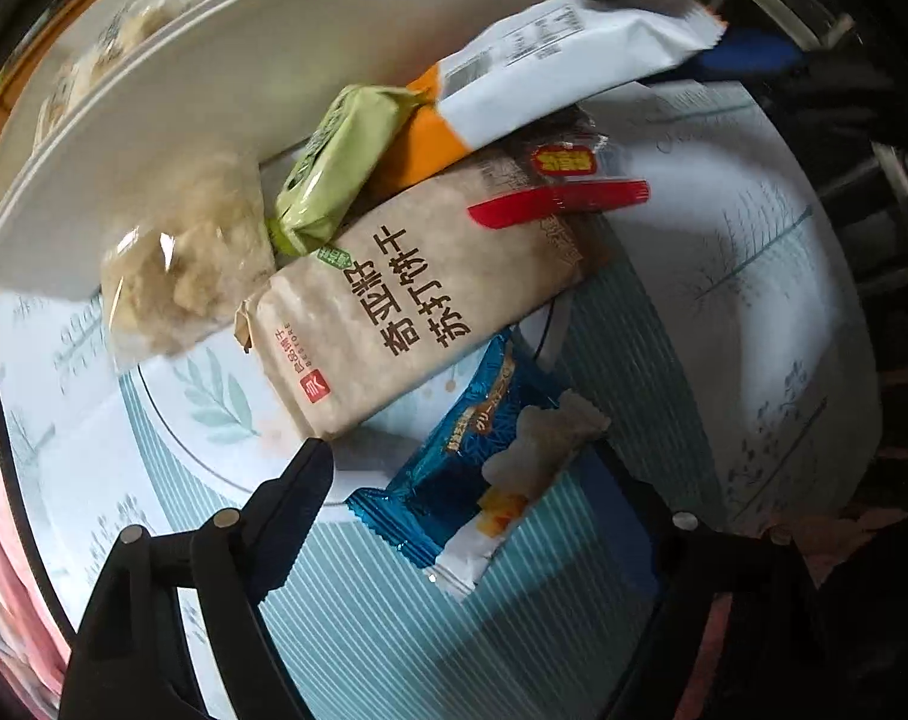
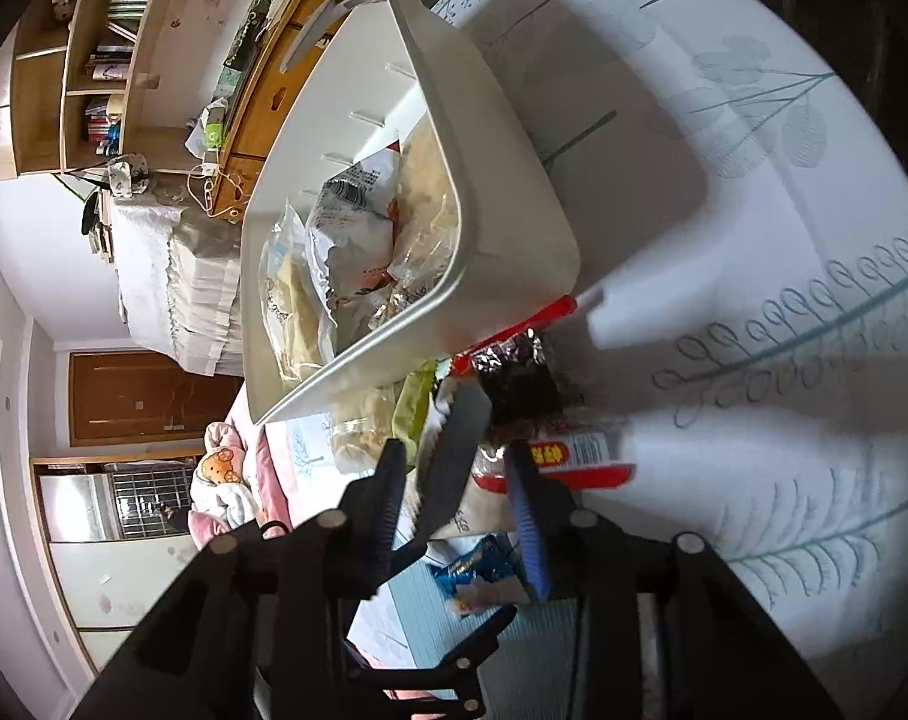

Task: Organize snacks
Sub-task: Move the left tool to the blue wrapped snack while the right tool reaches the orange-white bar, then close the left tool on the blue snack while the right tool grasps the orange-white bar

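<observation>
While the left wrist view looks down on a printed pale-blue tablecloth, the left gripper stands released, its black fingers wide on either side of a blue foil snack packet at lower centre, with bare cloth to the right; a beige cracker pack, a green wrapped bar and a white-and-orange packet crowd against the white plastic bin's rim at upper left. Seen from the right wrist view, the right gripper has just been closing around a clear red-labelled snack packet at lower centre, though I cannot tell whether the pads press it; the bin, part-filled with wrappers, lies just above, and open cloth spreads right.
</observation>
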`<state>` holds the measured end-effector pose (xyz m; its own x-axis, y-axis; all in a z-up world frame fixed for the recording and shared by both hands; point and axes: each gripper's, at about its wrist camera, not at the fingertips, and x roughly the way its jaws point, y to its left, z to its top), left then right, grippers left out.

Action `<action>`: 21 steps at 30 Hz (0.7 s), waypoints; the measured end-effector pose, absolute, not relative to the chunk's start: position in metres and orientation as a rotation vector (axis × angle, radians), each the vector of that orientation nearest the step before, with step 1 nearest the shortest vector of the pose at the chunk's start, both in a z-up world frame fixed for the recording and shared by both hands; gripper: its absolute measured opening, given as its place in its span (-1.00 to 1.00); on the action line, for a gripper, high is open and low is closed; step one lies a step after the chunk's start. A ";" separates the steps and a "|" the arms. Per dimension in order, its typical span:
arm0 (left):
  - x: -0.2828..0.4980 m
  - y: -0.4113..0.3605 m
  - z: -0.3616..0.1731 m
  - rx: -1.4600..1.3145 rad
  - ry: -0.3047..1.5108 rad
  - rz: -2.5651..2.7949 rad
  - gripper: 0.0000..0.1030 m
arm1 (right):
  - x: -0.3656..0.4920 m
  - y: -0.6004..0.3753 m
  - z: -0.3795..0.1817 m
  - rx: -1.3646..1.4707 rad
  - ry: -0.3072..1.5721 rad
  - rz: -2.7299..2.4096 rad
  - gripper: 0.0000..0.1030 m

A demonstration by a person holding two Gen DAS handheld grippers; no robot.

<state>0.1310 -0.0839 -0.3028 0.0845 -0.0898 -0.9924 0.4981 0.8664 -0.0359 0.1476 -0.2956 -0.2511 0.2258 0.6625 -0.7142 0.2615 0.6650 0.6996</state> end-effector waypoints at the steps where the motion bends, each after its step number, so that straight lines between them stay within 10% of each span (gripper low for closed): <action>1: 0.129 -0.086 -0.304 0.379 1.424 -0.455 0.62 | 0.149 -0.295 -0.253 0.859 1.359 0.335 -0.47; 8: 0.119 -0.103 -0.309 0.424 1.400 -0.435 0.56 | 0.152 -0.295 -0.264 0.890 1.380 0.350 -0.63; 21: 0.095 -0.124 -0.306 0.436 1.336 -0.456 -0.23 | 0.134 -0.319 -0.257 0.968 1.356 0.326 -0.66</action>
